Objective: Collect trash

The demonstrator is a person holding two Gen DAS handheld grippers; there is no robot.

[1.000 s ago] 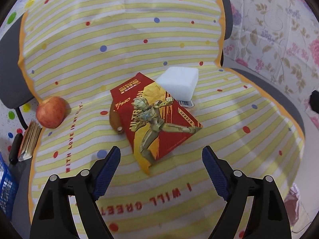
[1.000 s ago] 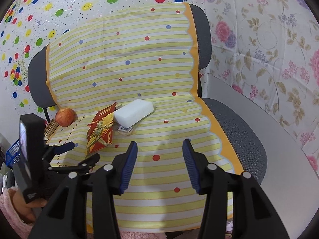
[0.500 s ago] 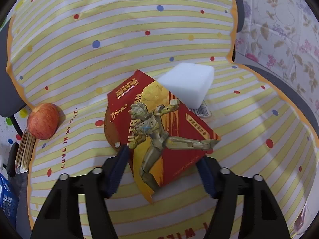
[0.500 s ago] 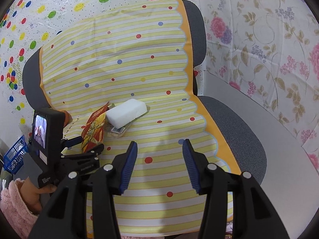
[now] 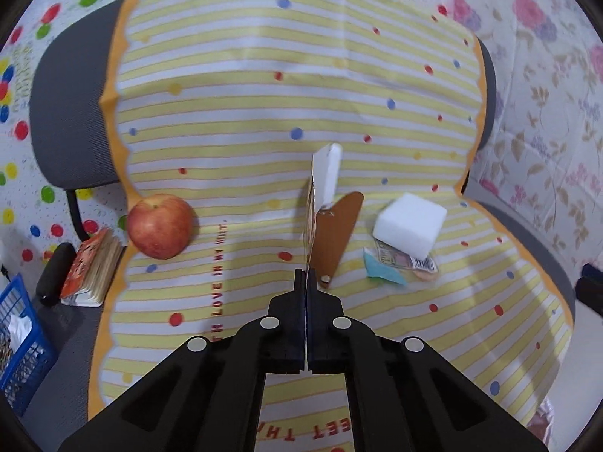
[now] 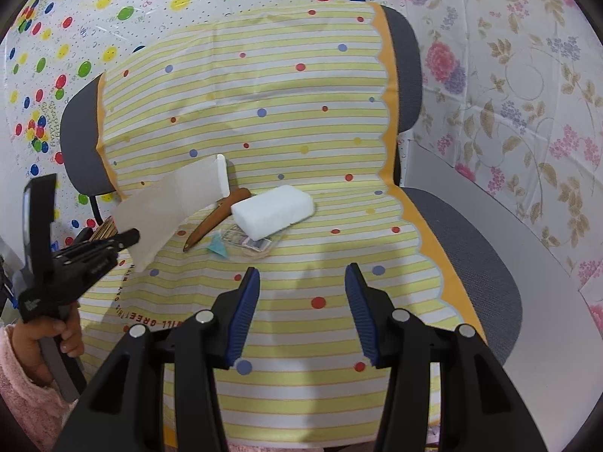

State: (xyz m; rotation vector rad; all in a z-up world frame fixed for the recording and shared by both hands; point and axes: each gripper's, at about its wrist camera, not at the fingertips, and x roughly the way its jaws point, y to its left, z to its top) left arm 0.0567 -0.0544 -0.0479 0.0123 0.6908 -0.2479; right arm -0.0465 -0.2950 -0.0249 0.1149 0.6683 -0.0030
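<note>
My left gripper (image 5: pixel 304 275) is shut on the lower edge of a flat printed package (image 5: pixel 320 177). It is lifted off the seat and shows edge-on in the left wrist view. The right wrist view shows the package's pale back (image 6: pixel 177 207) standing up from the left gripper (image 6: pixel 128 237) at the left. Small wrappers (image 5: pixel 399 265), one teal and one with a barcode, lie on the striped seat cover (image 5: pixel 245 282) beside a white foam block (image 5: pixel 409 224). My right gripper (image 6: pixel 301 278) hangs open over the front of the seat, with nothing between its fingers.
A red apple (image 5: pixel 160 226) sits at the seat's left. A brown flat piece (image 5: pixel 335 233) lies just behind the held package. A book (image 5: pixel 94 267) and a blue basket (image 5: pixel 19 346) are off the chair's left side. A hand in a pink sleeve (image 6: pixel 34 358) holds the left gripper.
The left gripper's jaws closed on the printed package and raised it off the seat, tilting it edge-on. The brown piece and small wrappers came into view. The right gripper shifted slightly.
</note>
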